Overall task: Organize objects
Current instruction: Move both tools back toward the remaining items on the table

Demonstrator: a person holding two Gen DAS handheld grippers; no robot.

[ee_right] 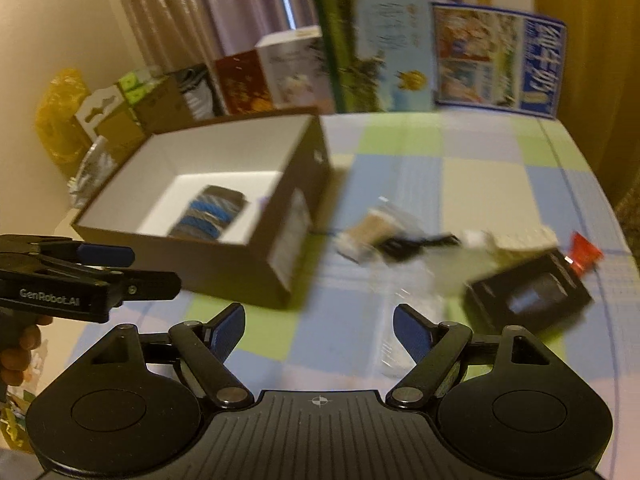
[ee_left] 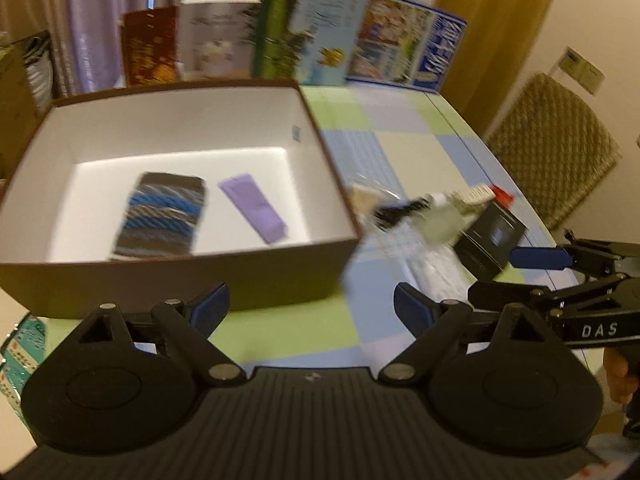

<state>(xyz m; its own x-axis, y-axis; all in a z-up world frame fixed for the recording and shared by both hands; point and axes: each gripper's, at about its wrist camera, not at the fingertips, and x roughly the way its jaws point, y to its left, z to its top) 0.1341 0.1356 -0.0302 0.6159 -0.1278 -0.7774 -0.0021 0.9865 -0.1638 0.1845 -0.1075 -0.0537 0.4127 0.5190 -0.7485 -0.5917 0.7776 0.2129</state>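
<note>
A brown box point(ee_left: 180, 270) with a white inside stands on the checked tablecloth; it also shows in the right wrist view point(ee_right: 224, 268). Inside lie a blue-and-grey striped pack point(ee_left: 162, 216) and a purple tube point(ee_left: 254, 208). Right of the box lies a blurred pile: a beige packet point(ee_right: 374, 226), a black item point(ee_right: 404, 246), a pale bottle point(ee_right: 468, 260), a black carton point(ee_right: 528, 298) and a red packet point(ee_right: 584, 256). My left gripper point(ee_left: 310, 306) is open and empty in front of the box. My right gripper point(ee_right: 318, 326) is open and empty near the pile.
Several upright printed boxes and books point(ee_left: 320, 24) line the back of the table. Cardboard boxes and a yellow bag point(ee_right: 60, 120) stand at the left. A woven chair point(ee_left: 556, 148) is beyond the table's right edge. The right gripper shows from the side point(ee_left: 538, 258).
</note>
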